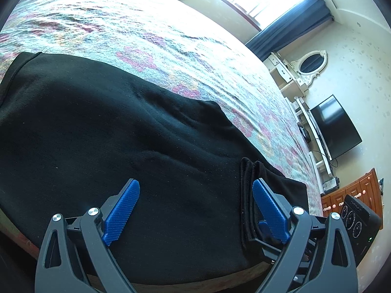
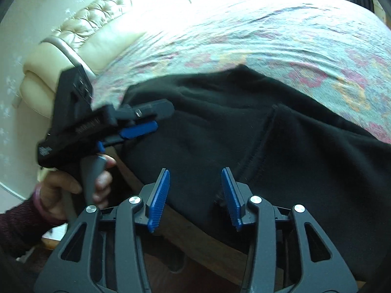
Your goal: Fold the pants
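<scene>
Black pants (image 1: pixel 122 122) lie spread on the near part of a bed with a floral cover (image 1: pixel 171 48); a folded, layered edge (image 1: pixel 246 195) shows at their right end. My left gripper (image 1: pixel 195 183) hovers open and wide over the cloth, its right pad (image 1: pixel 268 210) beside that layered edge. My right gripper (image 2: pixel 195 171) is open above the pants (image 2: pixel 220 127) near the bed's front edge, and nothing is pressed between its pads. The right wrist view also shows the left gripper (image 2: pixel 146 119) at the pants' left end, held by a hand (image 2: pixel 66 190).
A cream tufted headboard (image 2: pixel 80 24) bounds the bed on one side. Beyond the other side stand a white dresser with an oval mirror (image 1: pixel 310 63), a dark TV (image 1: pixel 334 127), a wooden cabinet (image 1: pixel 352 190) and a black device with round dials (image 1: pixel 359 222). The bed's wooden front edge (image 2: pixel 195 239) shows below.
</scene>
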Tool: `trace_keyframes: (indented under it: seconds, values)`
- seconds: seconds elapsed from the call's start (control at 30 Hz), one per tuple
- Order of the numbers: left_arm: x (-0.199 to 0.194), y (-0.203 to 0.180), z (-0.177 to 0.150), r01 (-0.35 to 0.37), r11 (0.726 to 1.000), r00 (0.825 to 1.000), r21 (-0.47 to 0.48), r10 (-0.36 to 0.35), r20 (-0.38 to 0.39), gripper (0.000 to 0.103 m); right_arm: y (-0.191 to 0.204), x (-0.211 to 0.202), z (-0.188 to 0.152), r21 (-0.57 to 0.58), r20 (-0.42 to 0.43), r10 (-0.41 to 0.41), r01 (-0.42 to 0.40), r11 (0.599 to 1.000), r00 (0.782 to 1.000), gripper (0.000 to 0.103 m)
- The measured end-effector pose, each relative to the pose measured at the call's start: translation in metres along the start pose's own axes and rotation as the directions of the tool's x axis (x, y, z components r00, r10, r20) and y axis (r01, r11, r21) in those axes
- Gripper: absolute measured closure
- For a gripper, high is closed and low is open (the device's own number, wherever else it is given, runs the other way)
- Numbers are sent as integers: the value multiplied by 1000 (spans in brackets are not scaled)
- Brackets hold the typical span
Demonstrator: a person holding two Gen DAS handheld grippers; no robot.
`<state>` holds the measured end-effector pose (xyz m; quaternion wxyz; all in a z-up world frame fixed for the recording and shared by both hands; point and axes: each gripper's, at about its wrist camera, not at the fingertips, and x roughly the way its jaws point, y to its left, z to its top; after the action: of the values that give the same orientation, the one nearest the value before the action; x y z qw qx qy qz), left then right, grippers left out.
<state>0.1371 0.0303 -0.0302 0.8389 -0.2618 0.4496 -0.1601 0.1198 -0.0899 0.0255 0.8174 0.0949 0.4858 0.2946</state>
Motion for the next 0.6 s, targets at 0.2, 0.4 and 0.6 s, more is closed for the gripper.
trace_keyframes:
  seconds: [0.2,0.4,0.6]
  values:
    - [-10,17,7,-3,1000,1000,8,3,27,11,-53,-1,87,104,27,165,-167,980,986,38]
    - [-17,34,0,24,999,999,49,-27,46,11,-98,59,142,129,-93,115,-102,986,989,38]
    - [-16,37,-6,46,990,997,131,-53,49,11,-110,105,145,181,-275,250,-205,962,928,37]
